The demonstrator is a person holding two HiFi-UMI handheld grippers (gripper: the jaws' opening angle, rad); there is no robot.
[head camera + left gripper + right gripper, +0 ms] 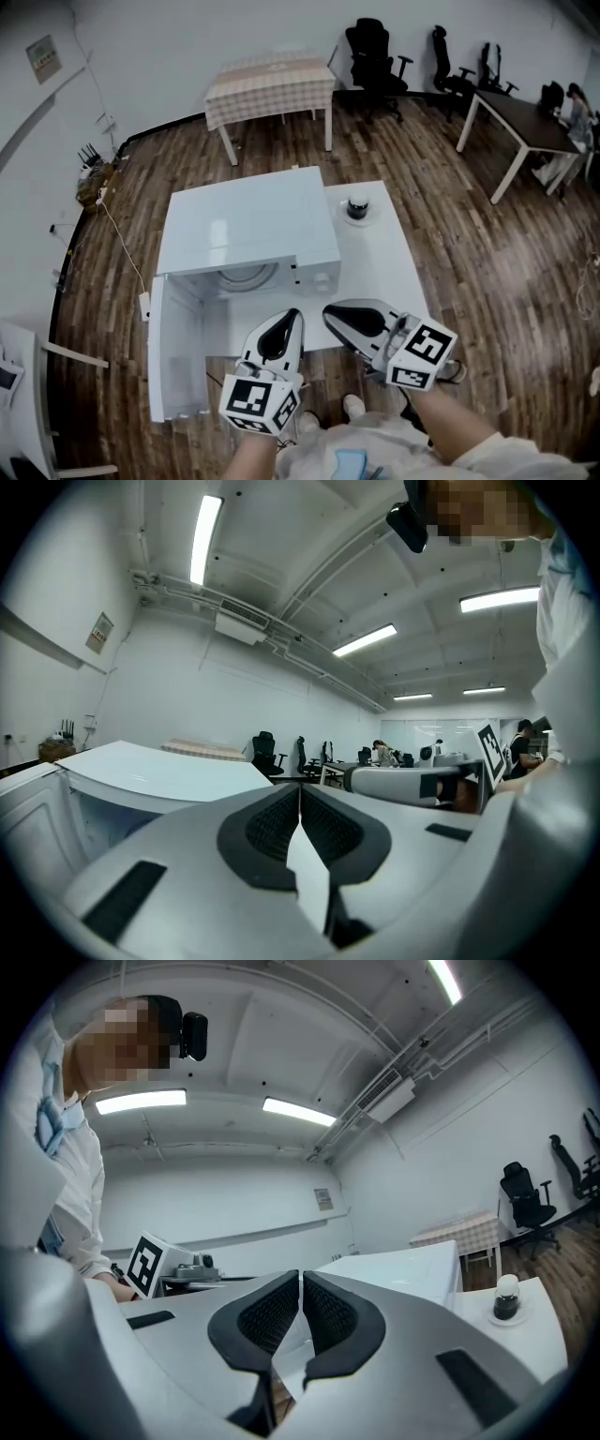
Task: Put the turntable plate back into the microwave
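Turntable plate (248,277) lies inside the microwave (246,225), showing as a pale ringed disc on the cavity floor just under the front edge of the top. Only its near part shows, so I cannot tell whether it sits true on its hub. Left gripper (289,323): jaws shut, its own view showing the pads (267,825) pressed together with nothing between. Right gripper (336,317): likewise shut and empty, pads (328,1312) meeting. Both hang just outside the cavity mouth, tips near each other, roughly level, over the front edge of the white table (389,267). Judgement: placing looks done, and the step in hand is getting clear. To do that well, draw both grippers straight back toward the body, level and clear of the cavity's lip. Then look in once to check that the disc lies flat. Edges to mind: the door (176,349) stands wide open at the left, near the left gripper, so a sideways swing that way risks a knock. The table's front edge lies beneath the tips. A small jar (357,208) on a saucer stands on the table right of the microwave, well behind the right gripper. Open room: bare tabletop at right, wooden floor toward the person. The checked table (270,86) and office chairs (375,56) stand well apart.
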